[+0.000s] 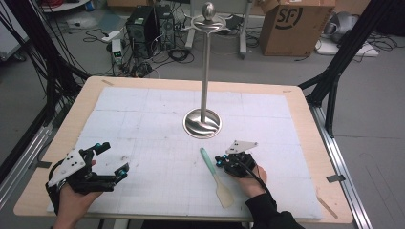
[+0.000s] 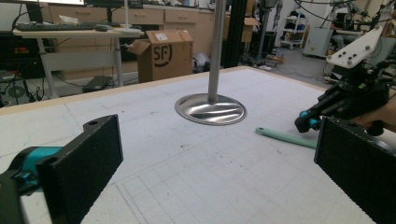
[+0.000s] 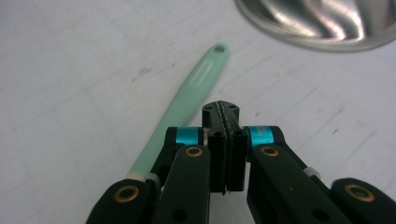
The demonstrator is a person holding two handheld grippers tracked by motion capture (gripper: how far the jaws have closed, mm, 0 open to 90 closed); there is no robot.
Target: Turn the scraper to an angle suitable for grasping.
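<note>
Two grippers: right gripper (image 1: 220, 161) pressed together beside the green spatula (image 1: 216, 177), left gripper (image 1: 113, 160) spread.

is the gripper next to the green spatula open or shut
Shut. In the right gripper view the right gripper has its two black pads pressed together with nothing between them, beside the green spatula.

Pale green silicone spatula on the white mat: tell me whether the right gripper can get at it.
Probably yes: the right gripper sits just beside the pale green silicone spatula with nothing between, but its jaws are shut and must open first.
</note>
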